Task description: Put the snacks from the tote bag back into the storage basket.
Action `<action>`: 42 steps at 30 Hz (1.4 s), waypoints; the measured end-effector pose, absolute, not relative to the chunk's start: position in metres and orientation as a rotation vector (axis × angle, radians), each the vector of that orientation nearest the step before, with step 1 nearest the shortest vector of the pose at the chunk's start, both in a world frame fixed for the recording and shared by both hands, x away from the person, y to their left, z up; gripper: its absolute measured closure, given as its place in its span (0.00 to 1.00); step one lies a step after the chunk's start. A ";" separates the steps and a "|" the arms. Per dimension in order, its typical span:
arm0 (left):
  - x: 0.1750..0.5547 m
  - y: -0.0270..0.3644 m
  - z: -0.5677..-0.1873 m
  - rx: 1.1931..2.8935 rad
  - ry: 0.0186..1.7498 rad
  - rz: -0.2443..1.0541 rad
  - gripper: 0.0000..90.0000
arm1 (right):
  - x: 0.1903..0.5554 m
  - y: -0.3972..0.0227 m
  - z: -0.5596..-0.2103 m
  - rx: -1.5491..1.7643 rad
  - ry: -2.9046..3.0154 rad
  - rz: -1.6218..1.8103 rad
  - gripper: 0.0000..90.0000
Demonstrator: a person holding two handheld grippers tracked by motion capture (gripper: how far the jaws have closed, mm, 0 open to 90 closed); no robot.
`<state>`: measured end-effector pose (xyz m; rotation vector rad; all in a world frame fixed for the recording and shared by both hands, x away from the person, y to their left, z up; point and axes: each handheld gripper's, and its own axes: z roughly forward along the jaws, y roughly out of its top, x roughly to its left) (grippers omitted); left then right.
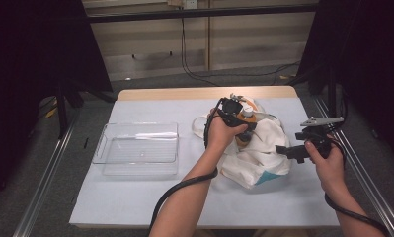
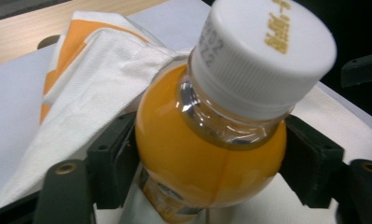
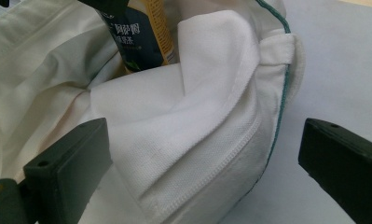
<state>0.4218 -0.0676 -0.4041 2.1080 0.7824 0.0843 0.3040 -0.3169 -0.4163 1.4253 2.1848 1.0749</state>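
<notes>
Meanwhile left tongs (image 1: 241, 122) clamp the juice bottle (image 2: 211, 154); right tongs (image 1: 289, 152) gape, level.

One overhead camera, two close gripper cameras

The high view looks forward and down over the table (image 1: 135, 202), forearms entering from 6 o'clock. The left gripper view sits very near the orange bottle (image 2: 211, 158), jaws rising from 6 o'clock. The right gripper view faces the white bag (image 3: 183, 154) closely; both share bag and bottle with the high view.
</notes>
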 end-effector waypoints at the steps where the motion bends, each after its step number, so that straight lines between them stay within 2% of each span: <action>1: 0.422 -0.067 -0.404 2.114 0.774 0.088 0.31 | 0.304 -0.317 -0.416 1.426 2.184 1.076 0.02; 9: 0.418 -0.068 -0.399 2.153 0.778 0.133 0.33 | 0.304 -0.316 -0.416 1.416 2.189 1.076 0.02; 32: 0.418 -0.055 -0.359 2.167 0.808 0.040 0.33 | 0.304 -0.315 -0.413 1.414 2.184 1.091 0.02; 42: 0.417 -0.053 -0.338 2.239 0.774 0.033 0.33 | 0.303 -0.314 -0.412 1.411 2.186 1.101 0.02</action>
